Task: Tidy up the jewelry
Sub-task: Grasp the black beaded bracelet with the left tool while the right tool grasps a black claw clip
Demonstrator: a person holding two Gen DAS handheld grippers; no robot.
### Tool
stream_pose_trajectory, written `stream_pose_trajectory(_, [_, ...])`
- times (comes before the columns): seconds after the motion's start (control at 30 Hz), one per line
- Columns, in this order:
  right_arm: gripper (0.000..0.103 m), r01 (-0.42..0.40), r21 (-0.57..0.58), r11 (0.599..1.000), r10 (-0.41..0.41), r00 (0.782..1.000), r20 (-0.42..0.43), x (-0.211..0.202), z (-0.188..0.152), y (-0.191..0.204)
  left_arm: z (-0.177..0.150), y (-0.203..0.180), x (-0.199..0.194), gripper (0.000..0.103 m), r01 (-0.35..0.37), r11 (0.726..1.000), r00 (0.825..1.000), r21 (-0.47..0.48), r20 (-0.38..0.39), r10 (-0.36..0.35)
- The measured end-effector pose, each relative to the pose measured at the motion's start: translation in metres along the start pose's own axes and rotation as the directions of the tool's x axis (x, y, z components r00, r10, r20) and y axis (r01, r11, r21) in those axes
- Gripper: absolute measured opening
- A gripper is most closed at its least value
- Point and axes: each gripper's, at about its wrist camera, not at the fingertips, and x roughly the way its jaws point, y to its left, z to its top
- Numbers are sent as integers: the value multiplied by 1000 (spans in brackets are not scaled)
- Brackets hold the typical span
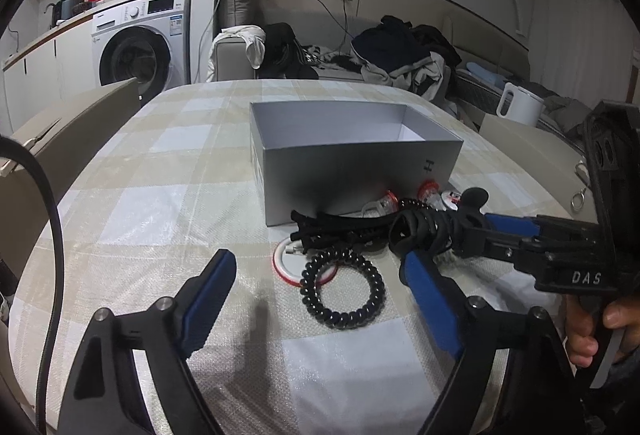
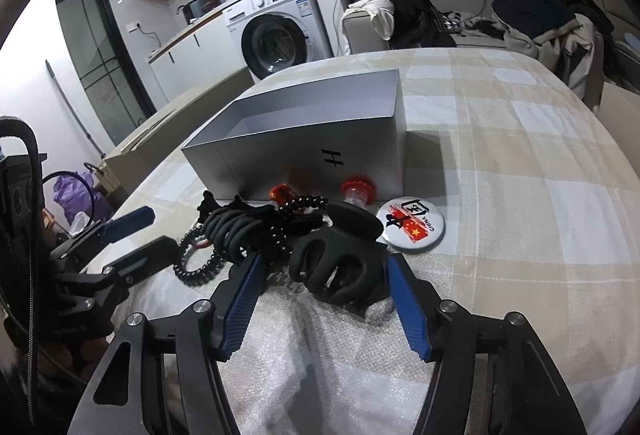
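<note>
Both tilt downward: left hand-held gripper (image 1: pixel 320 283) open over coil tie (image 1: pixel 342 289) (untouched), right hand-held gripper (image 2: pixel 325 271) open astride claw clip (image 2: pixel 338 271).

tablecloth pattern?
Beige, white and pale grey-blue check on the tablecloth; clearest in the right wrist view.

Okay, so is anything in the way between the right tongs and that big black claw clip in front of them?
Nothing visible. The big black claw clip already sits between the open fingers of the right tongs, pads not yet touching. A second claw clip and a coiled hair tie lie close on its left.
</note>
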Motion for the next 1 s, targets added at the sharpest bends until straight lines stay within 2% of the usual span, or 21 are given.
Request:
stream_pose_trajectory(0.2, [48,25,4,1000,-25,1000,-10,4,1,-1,-3,-6,-1,83,-4,999,1000,38,-6,5])
stream_pose_trajectory(0.27, [48,19,3,1000,-19,1000,-6,2,0,-1,-4,-6,-1,83,-4,999,1000,41,-12,4])
stream_pose_trajectory(0.53, [47,-66,19,998,63,987,145,-38,-1,-4,-7,-10,0,82,12,997,999,70,-41,-9])
stream_pose_trajectory(0.57, [47,-76,23,997,71,986,151,-40,-1,-5,-7,-11,0,78,11,997,999,78,-45,-7])
stream_pose_trajectory(0.63, [48,-86,36,996,79,984,160,-42,-1,-8,-9,-14,3,61,10,996,998,91,-64,-4])
stream_pose_trajectory(0.73, [48,-99,46,994,90,983,162,-41,1,-10,-11,-15,8,49,22,996,995,92,-96,-13])
stream_pose_trajectory(0.87, [48,-109,38,993,101,981,163,-41,0,-10,-12,-16,8,47,16,994,994,108,-106,-4])
stream_pose_trajectory(1.0, [48,-118,26,993,113,980,166,-43,-1,-7,-11,-16,8,40,16,993,994,117,-106,-4])
